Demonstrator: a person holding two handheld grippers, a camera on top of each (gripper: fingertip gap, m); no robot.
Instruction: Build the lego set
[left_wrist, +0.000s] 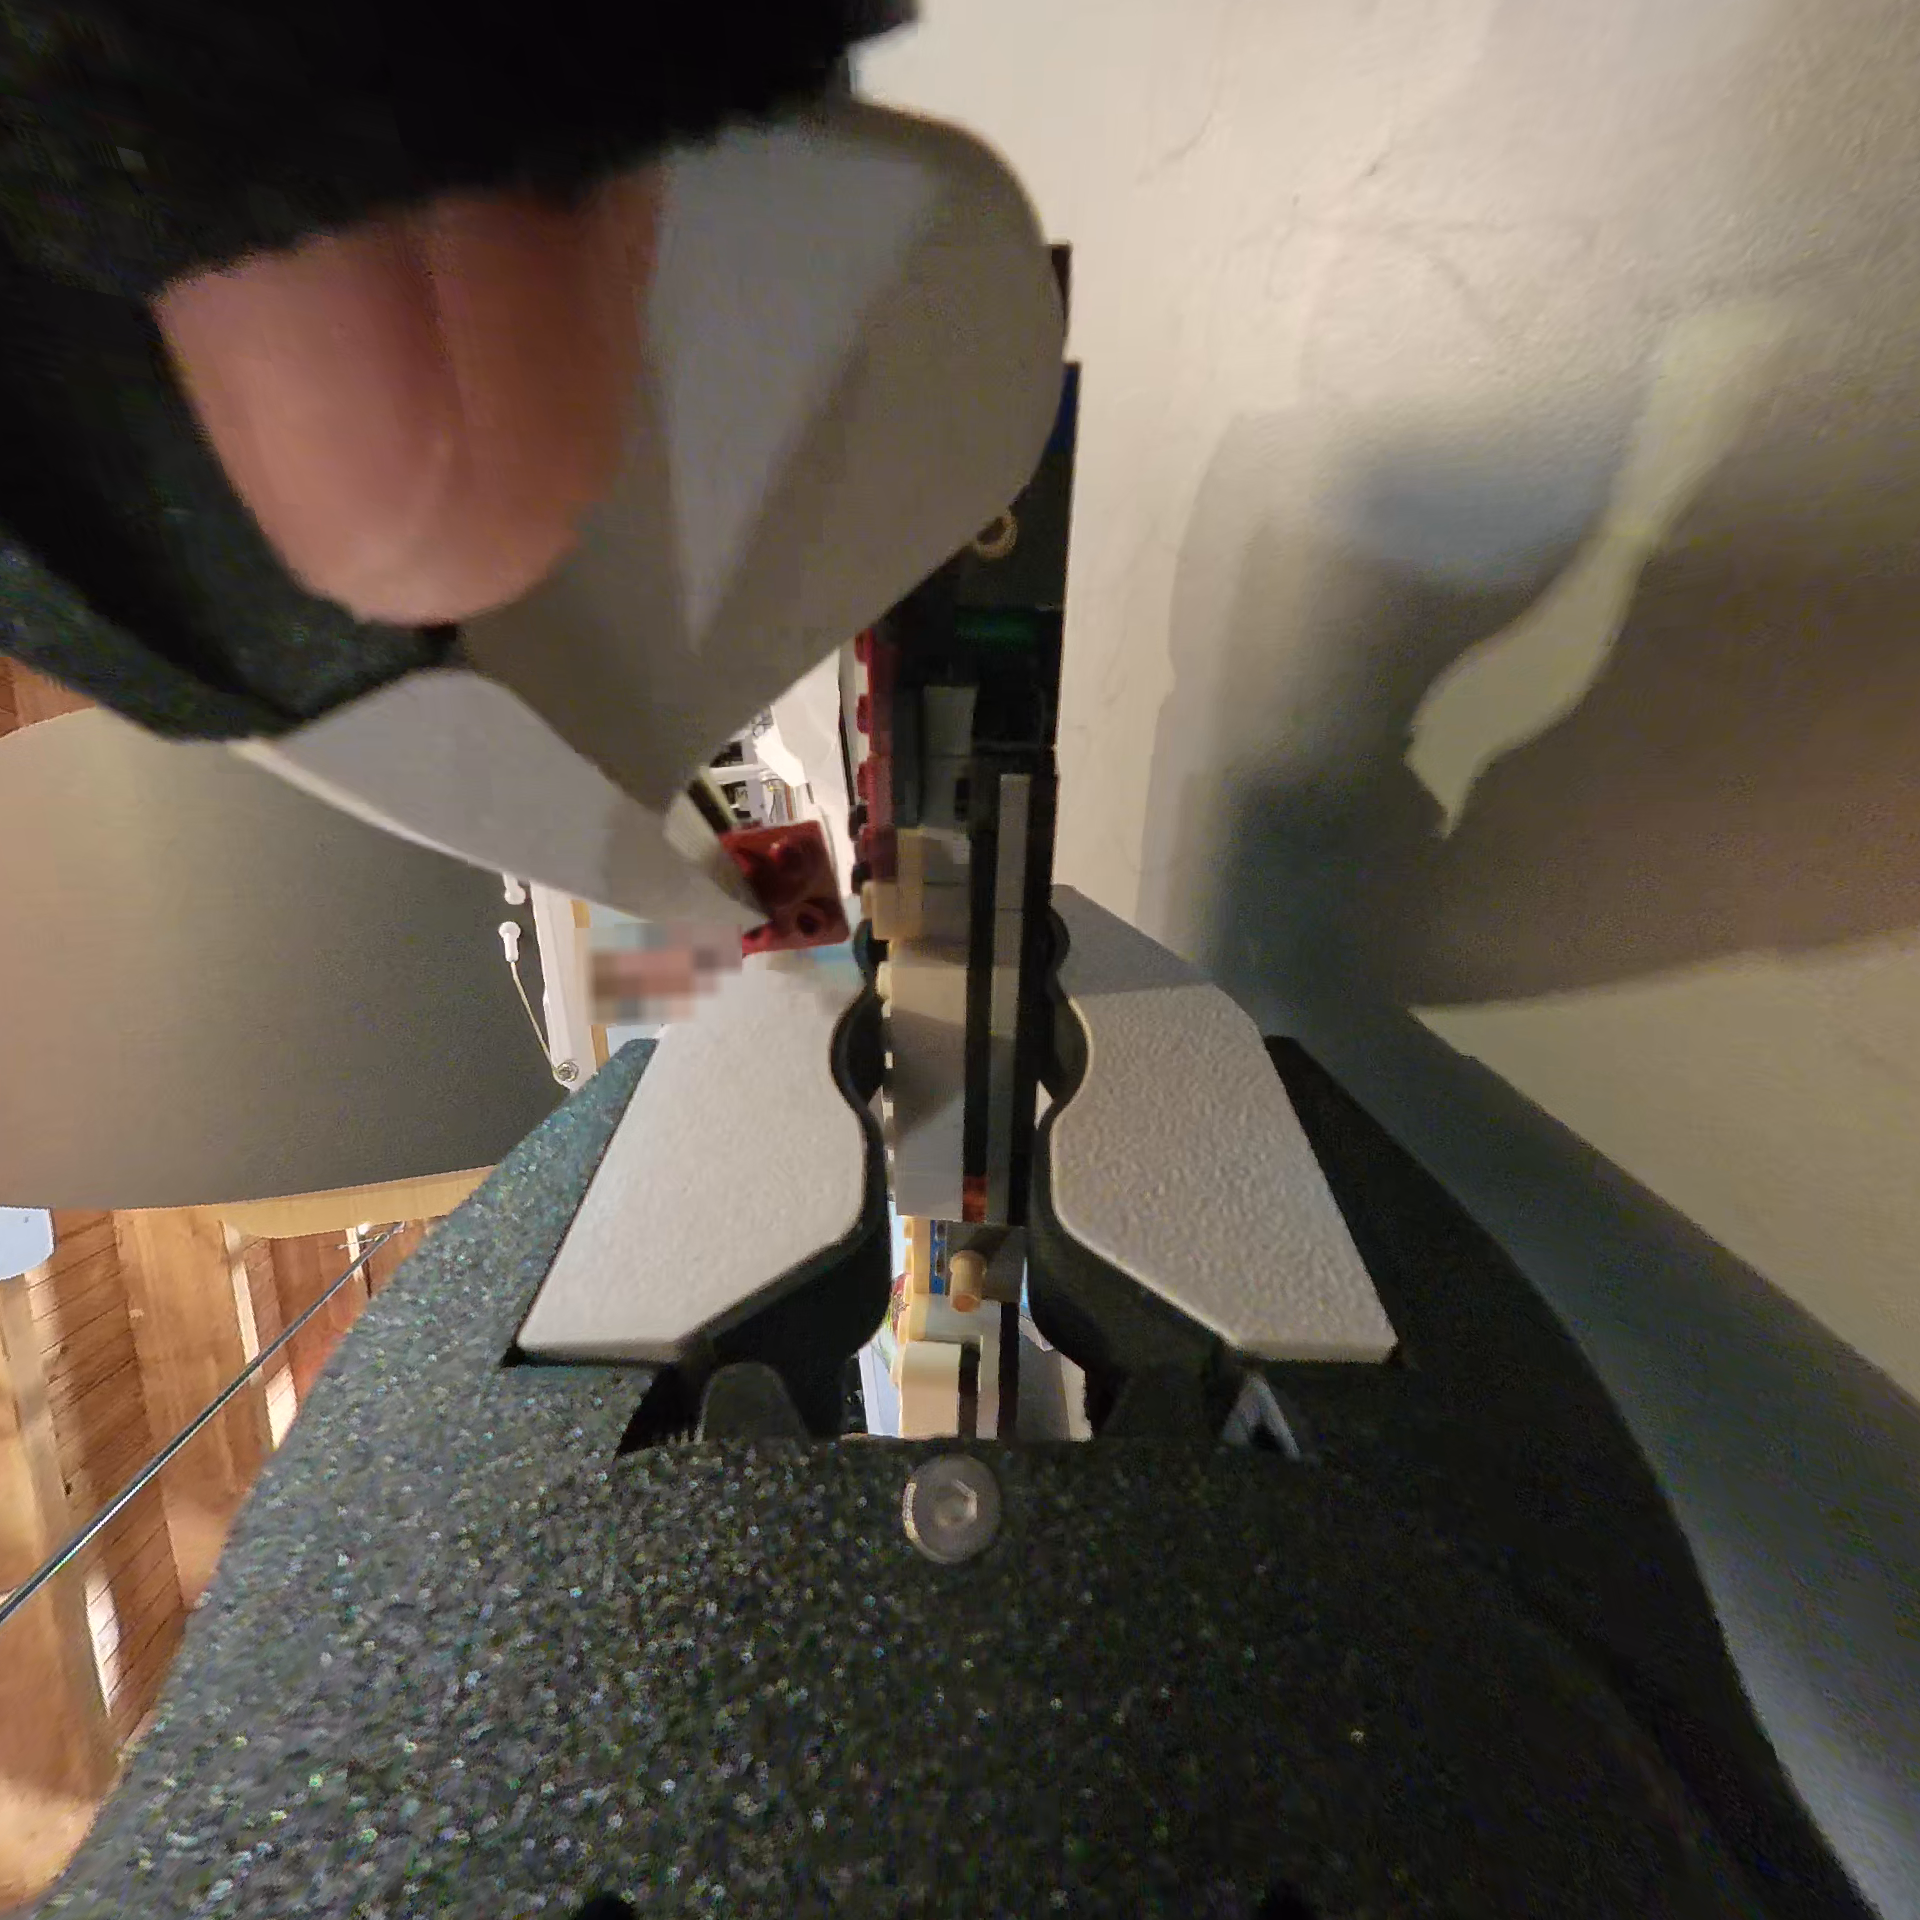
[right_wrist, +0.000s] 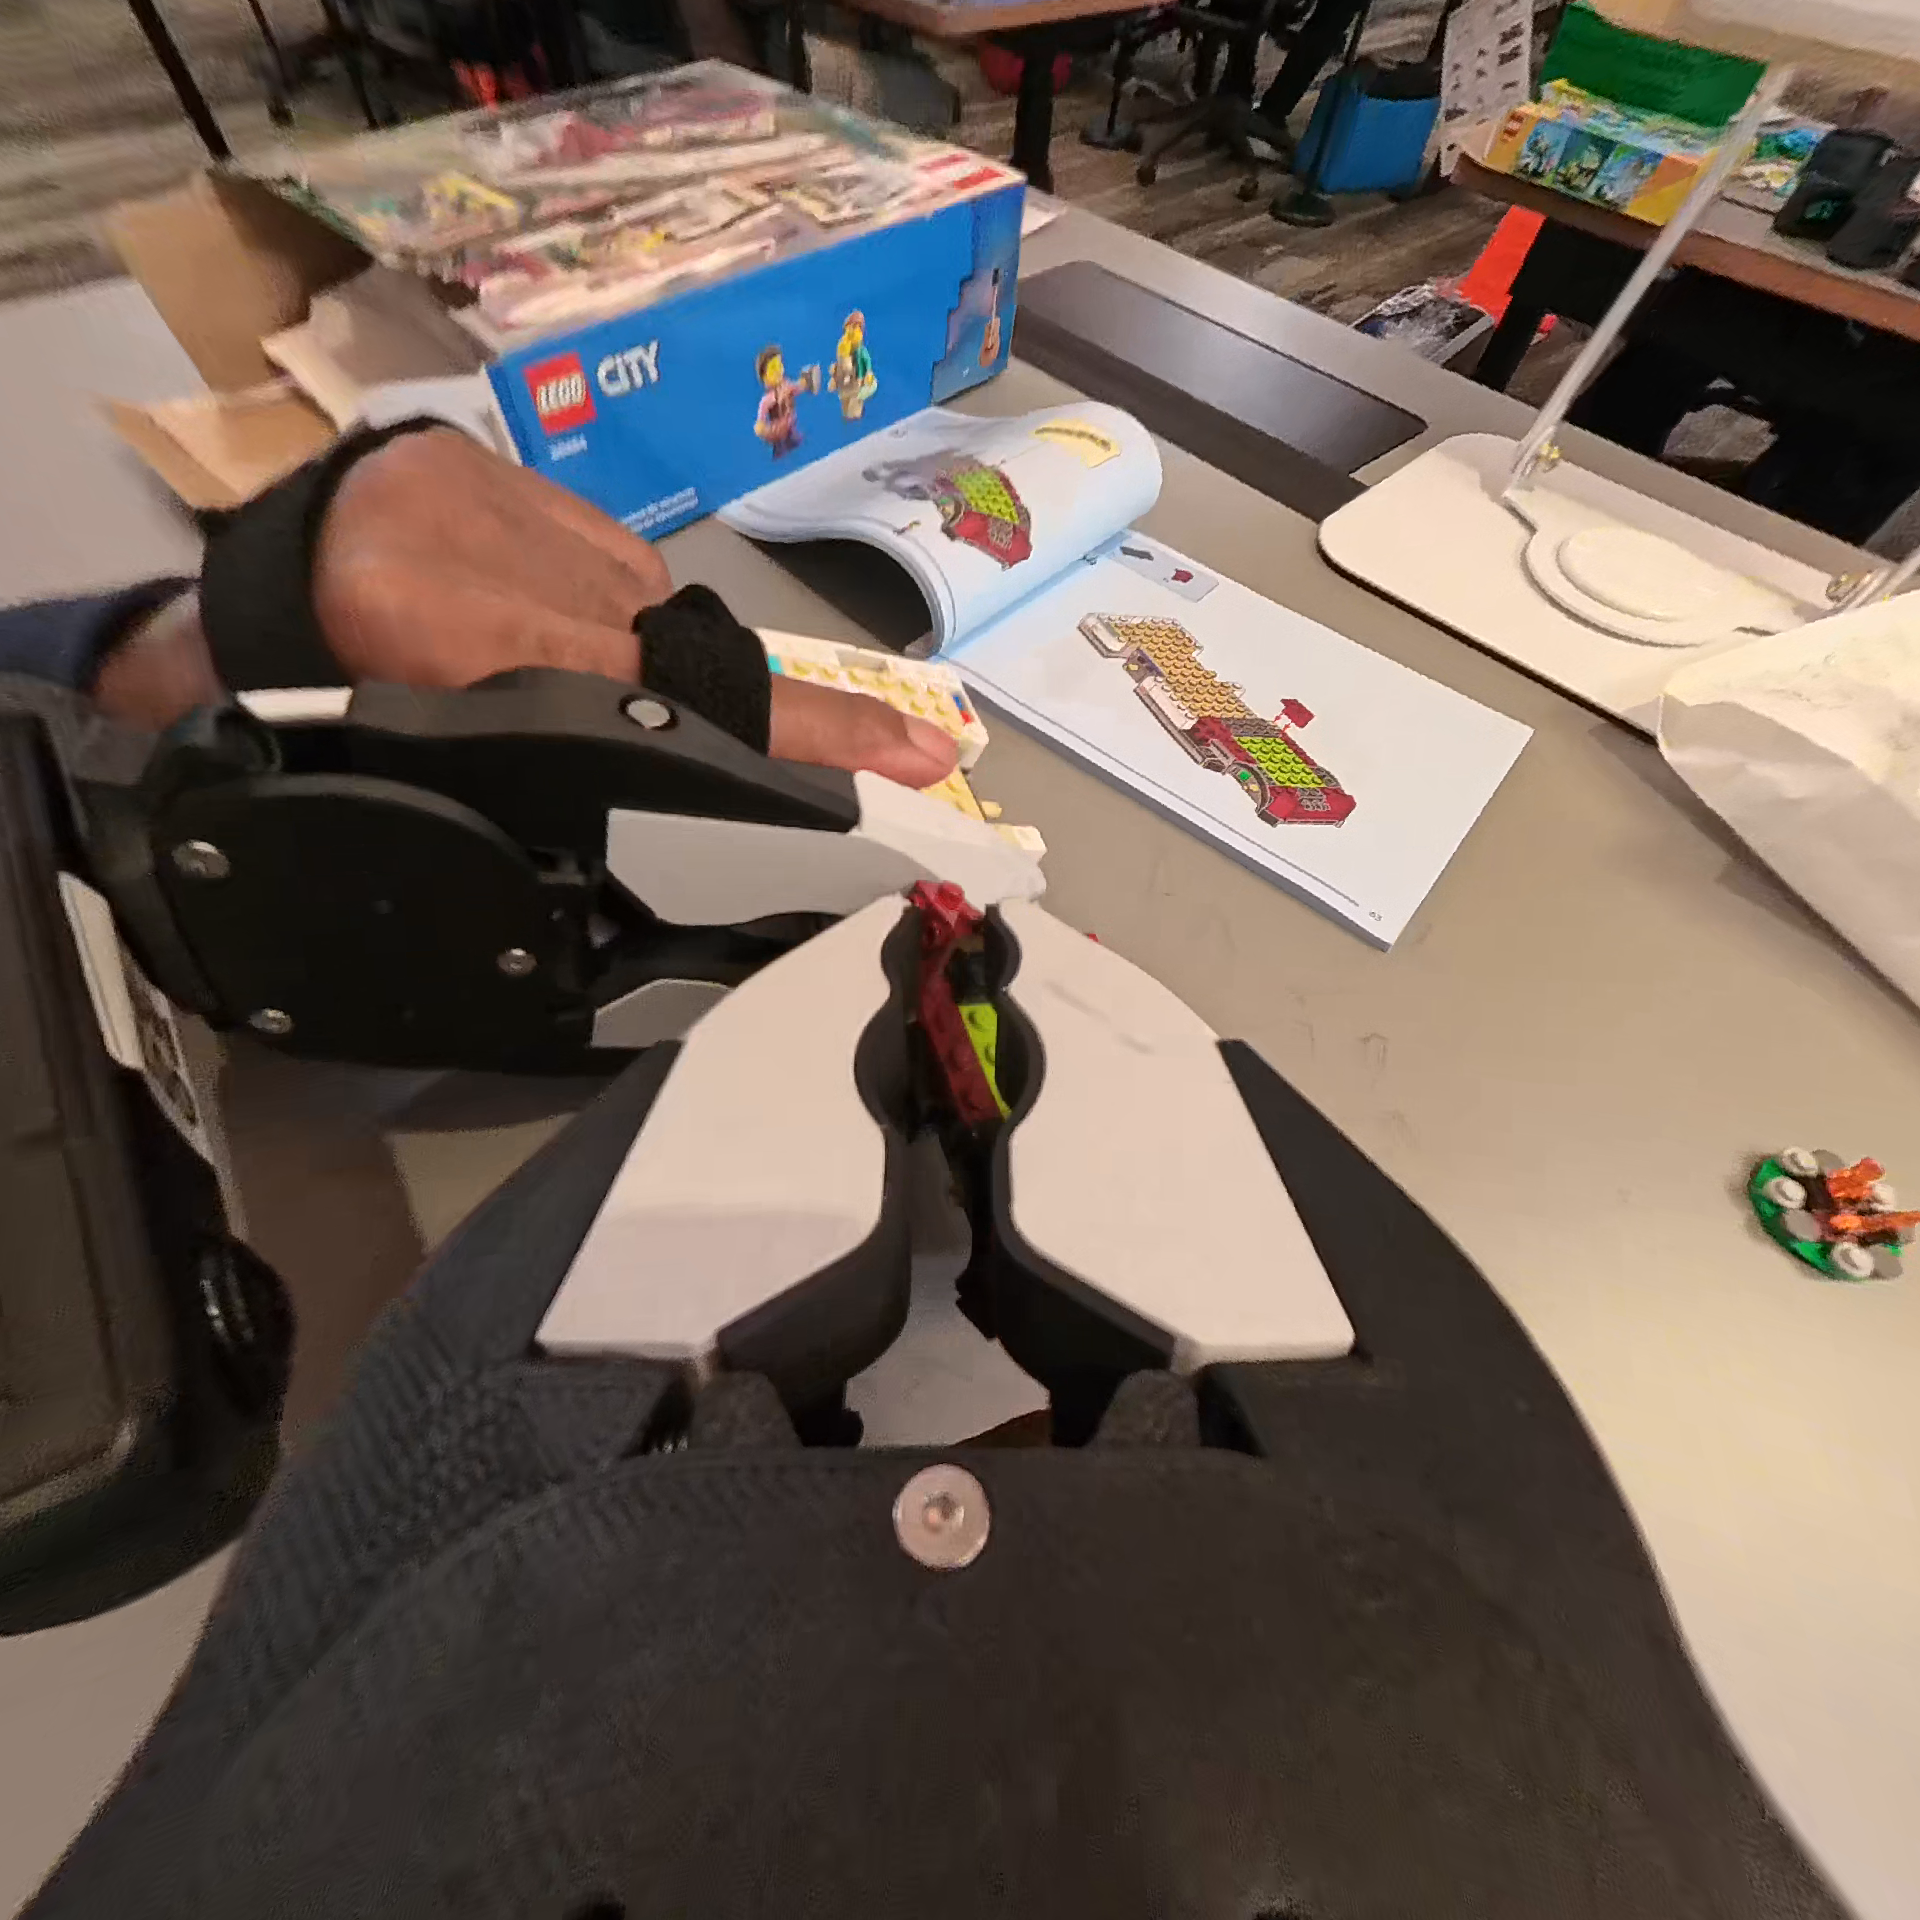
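On the left of my right-hand camera, a hand (right_wrist: 468, 561) works the left claw (right_wrist: 1023, 868), which lies level and points to the right. It is clamped on a flat brick model (left_wrist: 925, 1091) in cream, grey and black, with both pads pressed to its faces. In the left camera the model stands edge-on. Its long axis runs straight out along the fingers and well past the tips, and its studded side faces the other claw.

In the middle, the right claw (right_wrist: 948, 914) is closed on a small red brick (left_wrist: 787, 883) held at its very tips. The brick is just beside the model's studded side, and I cannot tell if they touch. Dark red and lime parts show in the hollow between the fingers; I cannot tell whether they belong to the brick.

To the right an open booklet (right_wrist: 1247, 727) lies on the table (right_wrist: 1455, 1143), and further right is a round green piece (right_wrist: 1834, 1216).
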